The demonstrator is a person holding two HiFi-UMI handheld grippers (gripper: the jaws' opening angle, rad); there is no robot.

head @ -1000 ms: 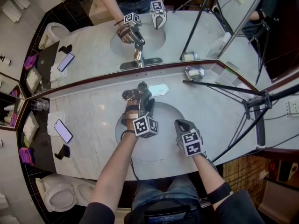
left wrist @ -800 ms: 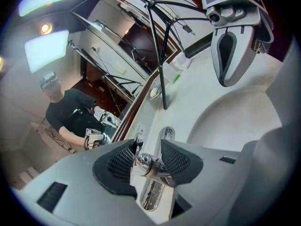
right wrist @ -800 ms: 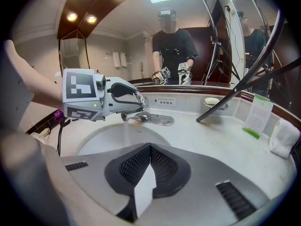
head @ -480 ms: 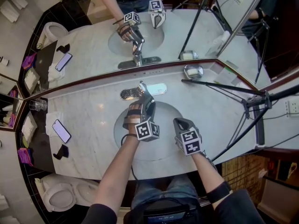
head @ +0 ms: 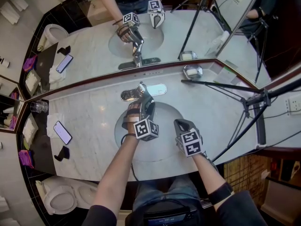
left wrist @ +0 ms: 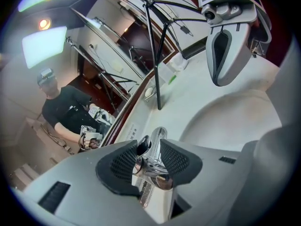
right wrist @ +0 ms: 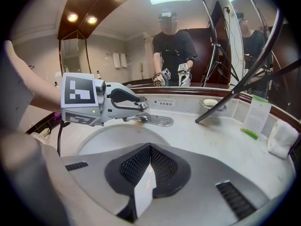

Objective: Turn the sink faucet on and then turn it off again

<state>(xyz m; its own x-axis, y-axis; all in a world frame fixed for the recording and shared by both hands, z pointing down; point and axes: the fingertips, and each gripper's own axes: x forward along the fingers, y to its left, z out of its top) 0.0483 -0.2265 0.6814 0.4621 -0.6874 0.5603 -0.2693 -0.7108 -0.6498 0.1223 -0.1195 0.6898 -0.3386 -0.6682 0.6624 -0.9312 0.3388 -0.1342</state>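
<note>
The chrome faucet stands behind the oval sink basin in the marble counter. My left gripper reaches over the basin, and its pads sit on both sides of the faucet handle, pressing on it. In the right gripper view this left gripper lies level on top of the faucet. My right gripper hovers over the basin's right front, shut with nothing between its pads. I see no water running.
On the counter are a phone and a glass at the left, and a soap dish by the mirror. A black tripod stretches over the right side, near a folded towel and a card.
The left gripper has shifted only slightly on the faucet handle. The right gripper has kept still.
</note>
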